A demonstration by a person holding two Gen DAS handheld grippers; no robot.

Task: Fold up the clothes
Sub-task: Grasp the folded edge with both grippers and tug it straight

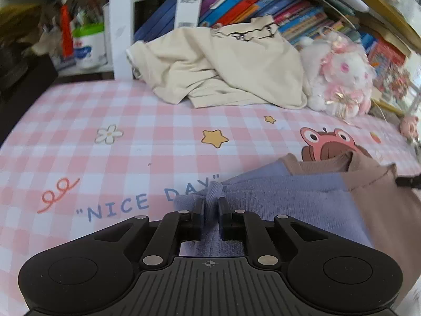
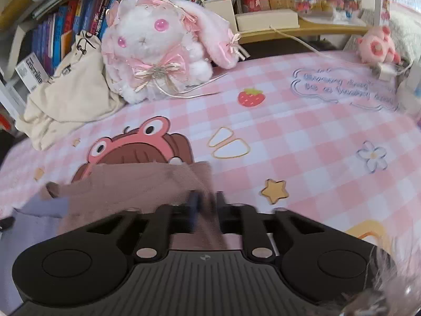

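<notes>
A two-tone garment, blue-purple (image 1: pixel 284 192) on one side and brown (image 1: pixel 373 197) on the other, is held above the pink checked tablecloth (image 1: pixel 118 144). My left gripper (image 1: pixel 211 205) is shut on a bunched edge of its blue part. My right gripper (image 2: pixel 206 200) is shut on the brown part (image 2: pixel 136 184), which is blurred; the blue part (image 2: pixel 44 210) shows at the left. A crumpled cream garment (image 1: pixel 223 71) lies at the back of the table and also shows in the right wrist view (image 2: pixel 68 97).
A white and pink plush rabbit (image 2: pixel 158 50) sits at the back beside the cream garment. Rows of books (image 1: pixel 263 2) fill the shelf behind. A small pink plush (image 2: pixel 379 44) and a white charger with cable (image 2: pixel 384 71) lie far right.
</notes>
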